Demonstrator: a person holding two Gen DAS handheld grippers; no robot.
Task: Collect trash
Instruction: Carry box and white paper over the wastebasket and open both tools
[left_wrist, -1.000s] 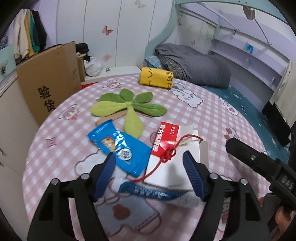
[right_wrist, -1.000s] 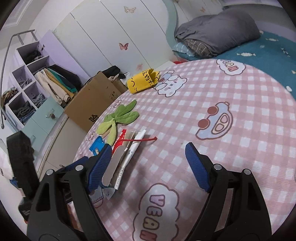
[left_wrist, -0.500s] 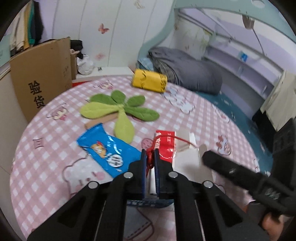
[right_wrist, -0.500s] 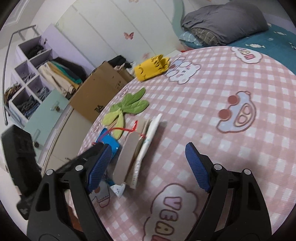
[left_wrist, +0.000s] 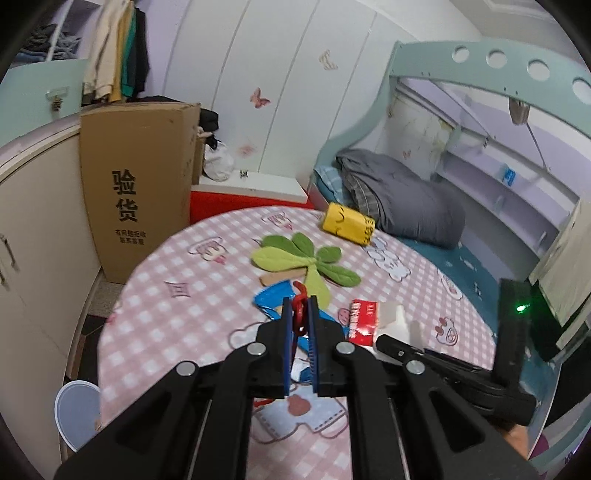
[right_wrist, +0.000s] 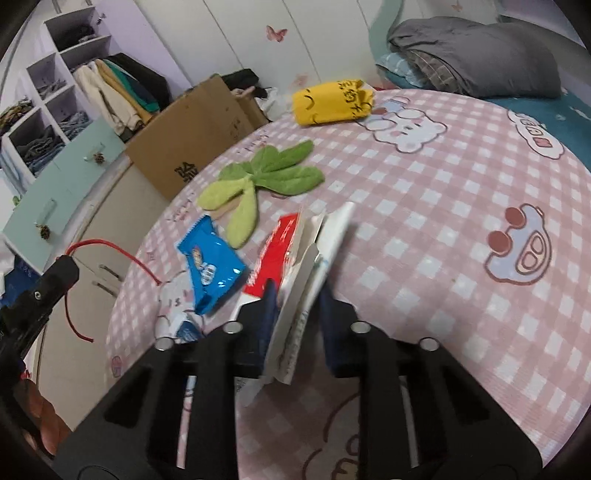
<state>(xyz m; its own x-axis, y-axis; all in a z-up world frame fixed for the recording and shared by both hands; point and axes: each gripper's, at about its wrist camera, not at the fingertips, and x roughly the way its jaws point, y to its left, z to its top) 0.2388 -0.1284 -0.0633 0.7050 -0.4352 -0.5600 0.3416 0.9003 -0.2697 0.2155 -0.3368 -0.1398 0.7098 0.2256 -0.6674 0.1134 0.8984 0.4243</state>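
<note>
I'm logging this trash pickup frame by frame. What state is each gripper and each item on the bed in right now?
left gripper: shut on the red string, lifted off the bed.
red string: pinched, ends dangling free.
right gripper: closing around the flattened carton; grip not confirmed.
flattened carton: standing on edge between the fingers.
blue snack wrapper: lying flat, untouched.
green leaf plush: lying flat.
yellow pouch: lying at the far edge.

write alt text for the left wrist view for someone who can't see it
The left gripper is shut on a red string, held above a round table with a pink checked cloth. On the table lie a blue snack wrapper, a red and white carton, a green leaf-shaped plush and a yellow pouch; the right gripper's black body reaches in from the right.
</note>
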